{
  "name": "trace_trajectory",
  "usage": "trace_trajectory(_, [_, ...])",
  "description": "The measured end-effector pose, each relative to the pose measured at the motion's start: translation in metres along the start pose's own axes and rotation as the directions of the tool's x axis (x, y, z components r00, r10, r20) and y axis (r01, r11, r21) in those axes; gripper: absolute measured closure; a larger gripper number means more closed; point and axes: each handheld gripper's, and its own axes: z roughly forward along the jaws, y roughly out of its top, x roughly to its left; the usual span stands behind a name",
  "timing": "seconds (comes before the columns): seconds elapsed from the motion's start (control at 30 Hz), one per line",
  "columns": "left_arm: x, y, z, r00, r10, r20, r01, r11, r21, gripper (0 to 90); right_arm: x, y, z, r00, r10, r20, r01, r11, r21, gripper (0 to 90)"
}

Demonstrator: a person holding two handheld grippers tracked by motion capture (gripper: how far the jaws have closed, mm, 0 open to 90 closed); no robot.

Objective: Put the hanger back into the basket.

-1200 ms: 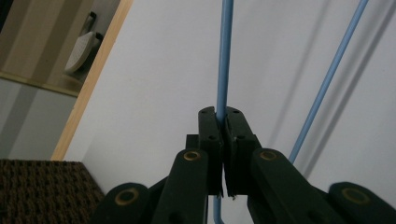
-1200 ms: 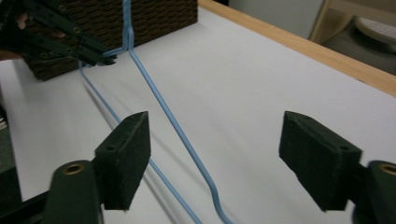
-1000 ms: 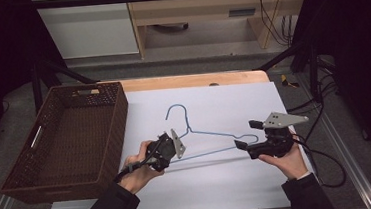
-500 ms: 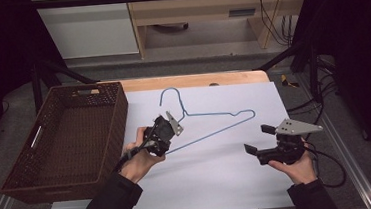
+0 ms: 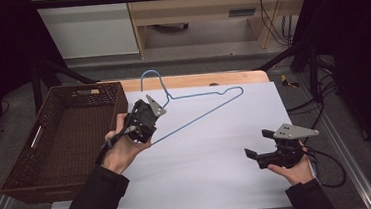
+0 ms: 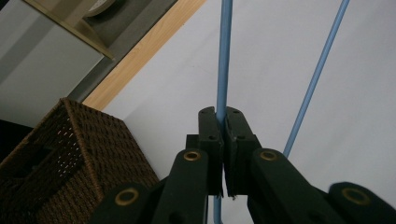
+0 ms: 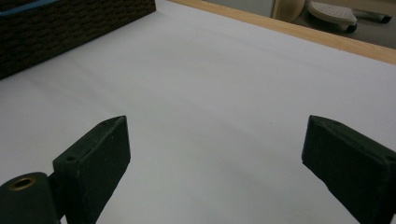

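Hanger (image 5: pixel 199 108): blue wire clothes hanger, held up off the sheet by the left gripper. Hook end points toward the far wooden edge, near the basket's far right corner. One long wire runs from the gripper out to the bend at far right; a second wire runs back along the top. In left gripper view two blue wires (image 6: pixel 223 56) run up and away from the jaws.

Table (image 5: pixel 191 80): wood top, light strip visible along the far edge, rest covered w/ sheet.

Sheet (image 5: pixel 217 157): white, flat, covers most of the table right of the basket.

Basket (image 5: pixel 71 138): dark brown wicker, rectangular, open top, sits at table's left side, just beside the left hand. Handle slots in far wall and left wall.

Left gripper (image 5: pixel 142 120): jaws pressed tight, pinching one wire of the hanger. Left gripper view shows pads (image 6: pixel 209 135) closed w/ the blue wire squeezed between them. Grey plate on top.

Right gripper (image 5: pixel 258 145): low over the sheet at near right, well apart from the hanger. Jaws spread wide and have just been opening, nothing between them; right gripper view shows bare sheet between the two pads (image 7: pixel 109 147).
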Motion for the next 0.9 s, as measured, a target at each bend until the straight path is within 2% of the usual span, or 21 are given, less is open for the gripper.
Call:
trace_trajectory(0.1, [0.011,-0.002,-0.004,0.9997,-0.023,0.004,0.023,0.9997,0.011,87.2,0.000,0.000,0.000,1.0000,-0.001,-0.002,0.001,1.000,-0.001,8.2])
trace_trajectory(0.27, [0.028,-0.008,-0.011,0.9983,-0.056,-0.016,0.056,0.9982,0.021,87.3,0.000,-0.001,-0.001,1.0000,0.002,-0.004,-0.002,1.000,-0.004,8.1])
trace_trajectory(0.43, [0.046,-0.017,-0.019,0.9939,-0.106,-0.029,0.106,0.9942,0.015,87.3,-0.001,-0.001,-0.002,1.0000,0.003,0.000,-0.003,1.000,-0.009,8.0])
trace_trajectory(0.5, [0.052,-0.021,-0.022,0.9910,-0.125,-0.047,0.126,0.9921,0.005,87.3,-0.001,-0.001,-0.002,1.0000,0.003,0.000,-0.003,1.000,-0.010,7.9])
trace_trajectory(0.73, [0.077,-0.036,-0.036,0.9809,-0.162,-0.107,0.166,0.9857,0.028,87.3,-0.001,-0.002,-0.002,1.0000,0.006,0.000,-0.006,1.000,-0.012,7.8])
trace_trajectory(0.77, [0.082,-0.038,-0.037,0.9802,-0.164,-0.111,0.167,0.9858,0.017,87.3,-0.001,-0.002,-0.002,1.0000,0.006,0.000,-0.006,1.000,-0.012,7.8])
trace_trajectory(0.9, [0.094,-0.050,-0.044,0.9685,-0.205,-0.141,0.211,0.9772,0.025,87.2,-0.002,-0.002,-0.002,1.0000,0.008,-0.001,-0.008,1.000,-0.015,7.6])
